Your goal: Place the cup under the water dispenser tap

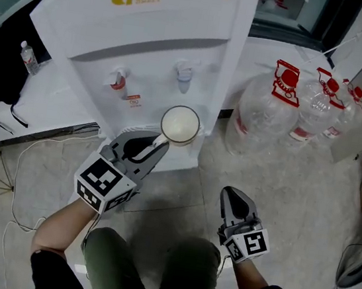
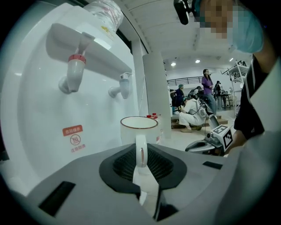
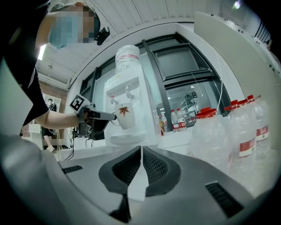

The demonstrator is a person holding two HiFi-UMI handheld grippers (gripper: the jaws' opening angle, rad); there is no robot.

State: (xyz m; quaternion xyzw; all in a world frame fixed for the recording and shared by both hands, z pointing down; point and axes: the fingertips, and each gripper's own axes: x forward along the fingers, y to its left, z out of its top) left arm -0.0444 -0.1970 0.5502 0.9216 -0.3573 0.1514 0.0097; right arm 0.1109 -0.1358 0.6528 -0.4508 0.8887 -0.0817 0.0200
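Note:
A white cup (image 1: 180, 124) with a brown rim hangs in the air before the white water dispenser (image 1: 150, 29). My left gripper (image 1: 160, 143) is shut on its handle (image 2: 141, 149). The cup sits upright, below and between the red tap (image 1: 118, 83) and the pale tap (image 1: 184, 75), nearer the pale one. In the left gripper view the cup (image 2: 138, 129) stands lower than the red tap (image 2: 74, 72) and the pale tap (image 2: 121, 85). The right gripper view shows a leaf print on the cup (image 3: 124, 115). My right gripper (image 1: 231, 194) is shut and empty, low at the right, away from the dispenser.
Several large clear water jugs with red caps (image 1: 269, 113) stand on the floor right of the dispenser. Cables (image 1: 26, 152) trail over the floor at the left. A small bottle (image 1: 29, 58) lies on the white ledge at the far left. People are far off in the room (image 2: 193, 112).

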